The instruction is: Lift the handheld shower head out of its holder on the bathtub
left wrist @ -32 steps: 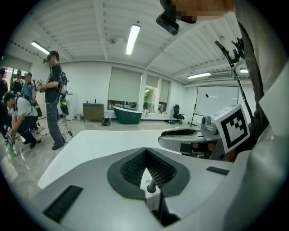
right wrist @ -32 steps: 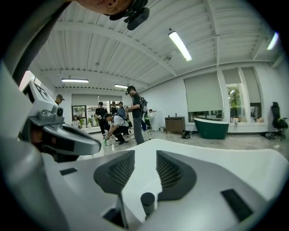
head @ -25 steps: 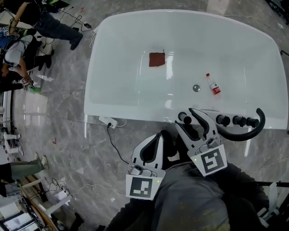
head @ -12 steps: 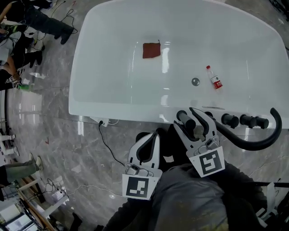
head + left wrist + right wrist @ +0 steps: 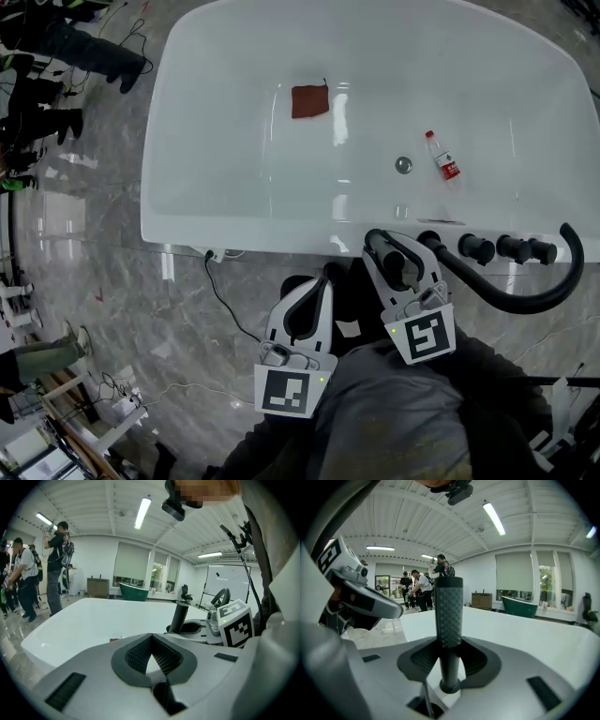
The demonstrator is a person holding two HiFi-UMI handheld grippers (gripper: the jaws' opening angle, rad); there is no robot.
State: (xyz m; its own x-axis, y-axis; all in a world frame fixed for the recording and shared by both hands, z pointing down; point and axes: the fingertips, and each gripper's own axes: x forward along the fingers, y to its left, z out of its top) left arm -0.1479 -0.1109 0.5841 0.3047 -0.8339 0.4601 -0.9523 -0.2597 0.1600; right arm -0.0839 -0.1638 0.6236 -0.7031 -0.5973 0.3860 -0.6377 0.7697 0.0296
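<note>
The lift has not started. The shower head point(image 5: 449, 616) stands upright in its holder point(image 5: 449, 686) on the near rim of the bathtub point(image 5: 281, 234), just right of centre in the head view, with the row of black knobs point(image 5: 476, 248) to its right.

What is done is the approach and, as far as I can judge, the grip. The right gripper point(image 5: 394, 246) has its jaws on either side of the dark dotted handle. They have just been closing, and in the right gripper view the pads sit against the handle's narrower lower part, so I read it as pinching the shower head. I cannot judge how firm the hold is.

The left gripper point(image 5: 325, 279) hangs at lower centre of the head view, short of the tub rim. Its jaws are pressed together with nothing between them, and it takes no part.

What is left is the task itself: raising the handle straight up until its foot clears the holder.
</note>
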